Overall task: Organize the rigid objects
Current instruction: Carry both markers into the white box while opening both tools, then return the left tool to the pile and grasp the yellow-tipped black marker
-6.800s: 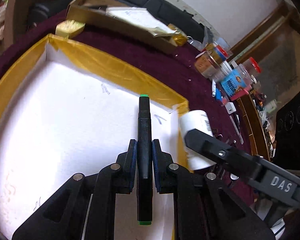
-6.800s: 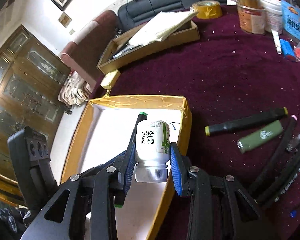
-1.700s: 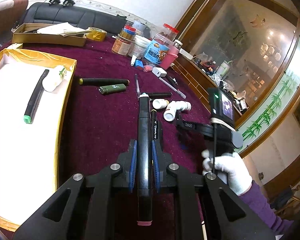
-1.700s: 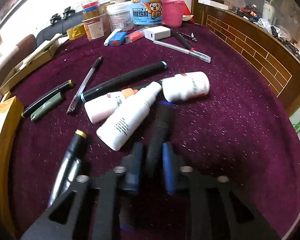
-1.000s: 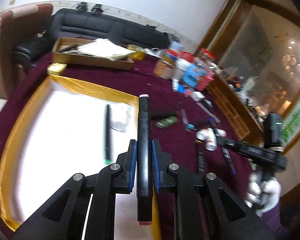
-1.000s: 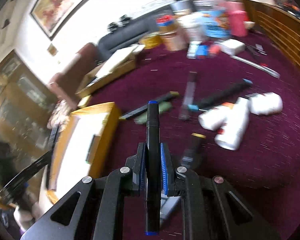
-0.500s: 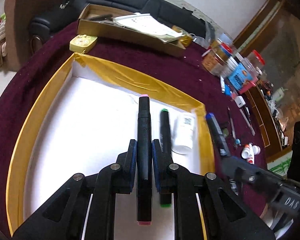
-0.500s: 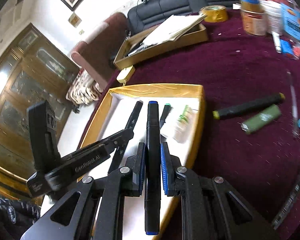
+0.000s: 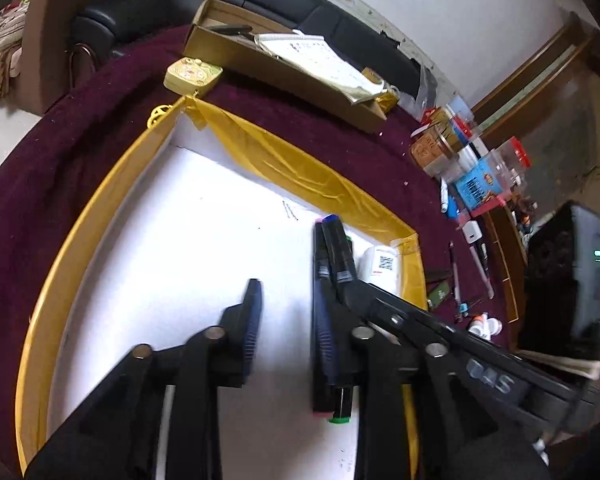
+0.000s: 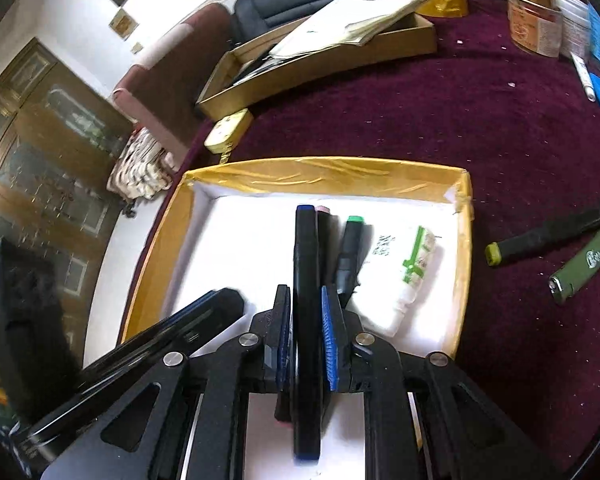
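Note:
A gold-edged white tray lies on the maroon table. My left gripper is open and empty over the tray floor. The pink-capped marker lies in the tray beside its right finger. My right gripper is shut on a blue-capped black marker and holds it low over the tray, right next to the pink one. A green-capped marker and a white bottle lie further right in the tray.
On the cloth right of the tray lie a yellow-capped marker and a green lighter. A cardboard box with papers stands behind. Jars and a blue box crowd the far right. More pens and small bottles lie beyond.
My left gripper has opened and let the pink-capped marker down in the tray. My right gripper has brought the blue-capped marker lower, alongside it.

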`<state>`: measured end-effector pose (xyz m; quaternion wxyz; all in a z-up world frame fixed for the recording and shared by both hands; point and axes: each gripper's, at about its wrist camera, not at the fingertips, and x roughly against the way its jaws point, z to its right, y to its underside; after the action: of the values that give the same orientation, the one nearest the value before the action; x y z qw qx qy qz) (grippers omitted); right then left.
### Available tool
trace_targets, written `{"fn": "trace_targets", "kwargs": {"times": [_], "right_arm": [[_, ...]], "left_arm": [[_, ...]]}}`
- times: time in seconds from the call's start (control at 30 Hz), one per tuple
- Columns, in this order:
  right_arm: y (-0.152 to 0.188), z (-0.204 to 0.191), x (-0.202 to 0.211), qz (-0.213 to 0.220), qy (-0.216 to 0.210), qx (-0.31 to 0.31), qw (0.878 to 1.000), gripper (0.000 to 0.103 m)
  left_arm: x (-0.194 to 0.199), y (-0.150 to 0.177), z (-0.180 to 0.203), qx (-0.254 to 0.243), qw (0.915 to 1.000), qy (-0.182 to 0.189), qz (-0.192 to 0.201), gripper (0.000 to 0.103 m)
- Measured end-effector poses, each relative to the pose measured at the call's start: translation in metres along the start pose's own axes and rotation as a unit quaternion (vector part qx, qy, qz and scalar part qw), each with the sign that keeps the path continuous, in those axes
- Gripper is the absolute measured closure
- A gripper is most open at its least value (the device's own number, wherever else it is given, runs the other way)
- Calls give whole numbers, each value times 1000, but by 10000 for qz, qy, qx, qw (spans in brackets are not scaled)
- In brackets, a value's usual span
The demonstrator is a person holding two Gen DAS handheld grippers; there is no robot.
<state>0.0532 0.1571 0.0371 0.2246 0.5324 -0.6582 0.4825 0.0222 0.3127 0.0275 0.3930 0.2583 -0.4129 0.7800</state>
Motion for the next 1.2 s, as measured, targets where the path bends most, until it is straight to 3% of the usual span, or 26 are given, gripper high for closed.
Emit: {"fn": "trace_targets", "kwargs": {"times": [0.07, 0.13, 0.23, 0.3, 0.37, 0.47, 0.53, 0.6, 0.63, 0.7, 0.8, 0.93, 1.2], "right_arm": [[0, 4, 2, 43, -28, -48, 10000, 78], [1, 11, 12, 139, -89, -138, 9998, 74], [4, 24, 36, 390, -280, -243, 9986, 73], [8, 31, 52, 602, -311, -259, 9974, 69], [12, 42, 70, 826, -297, -273, 9958, 63], [20, 62, 93, 1095, -223, -340, 9932, 63], [25, 72, 101, 1144, -227, -390, 9924, 63], [30, 84, 107, 1134, -275, -477, 9920, 63], [33, 90, 110, 1128, -305, -536, 9917, 63], [39, 101, 119, 1135, -303, -604, 9912, 63], [46, 115, 133, 1327, -158, -703, 9885, 63], [54, 134, 153, 1543, -101, -754, 9851, 63], [69, 192, 173, 1765, 78, -1201, 9769, 63]], "left_arm": [[6, 2, 1, 57, 10000, 11, 59, 61], [13, 4, 2, 81, 9999, 33, 139, 59], [23, 8, 8, 93, 9996, 94, 239, 59], [29, 11, 14, 110, 9994, 167, 282, 52], [33, 15, 20, 84, 9993, 174, 332, 50], [28, 21, 34, -80, 9994, 212, 247, 50], [17, 26, 45, -87, 9983, 580, 65, 50], [-3, 29, 54, -16, 9927, 1187, -209, 50], [-9, 29, 56, 9, 9917, 1256, -292, 50], [-28, 27, 54, 159, 9941, 978, -441, 52], [-30, 21, 37, 474, 9966, 632, -242, 51], [-9, 16, 14, 912, 9928, 764, 117, 51], [19, 21, 21, 485, 9972, 503, 261, 51]]}}
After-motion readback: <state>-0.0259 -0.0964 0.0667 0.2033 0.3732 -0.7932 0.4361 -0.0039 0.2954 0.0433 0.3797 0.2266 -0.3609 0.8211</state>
